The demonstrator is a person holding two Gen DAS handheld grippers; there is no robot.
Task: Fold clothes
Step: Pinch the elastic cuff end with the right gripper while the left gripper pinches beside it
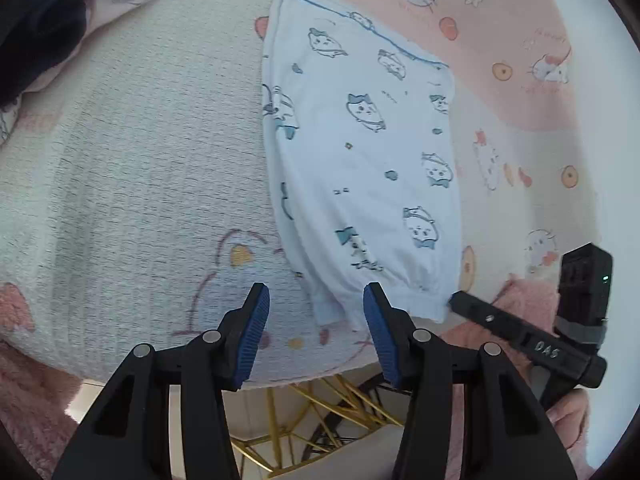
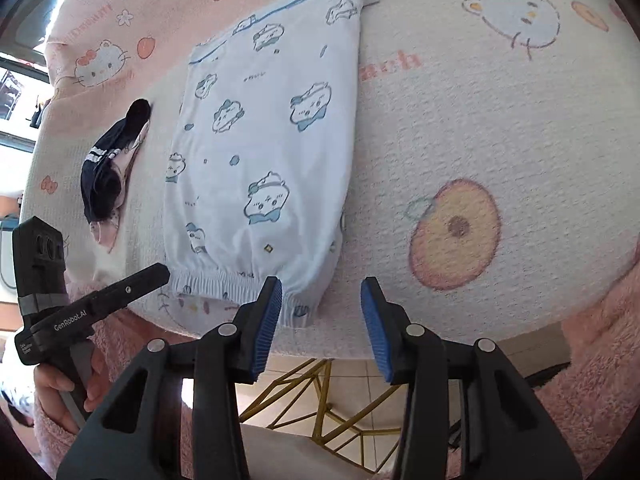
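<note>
Left gripper (image 1: 316, 328): jaws spread wide, gripping nothing, low centre of its frame.
Folded pyjama (image 1: 360, 152): flat on the blanket (image 1: 140, 160), elastic hem just above the blue pads (image 1: 254, 336).
Right gripper (image 2: 322, 326): likewise released, hem at its left pad.
Left-wrist view only: dark pile fills the upper left corner.
Right-wrist view only: dark clothes (image 2: 106, 164) left of the pyjama, well apart.
Below: gold table frame (image 2: 320, 396).
</note>
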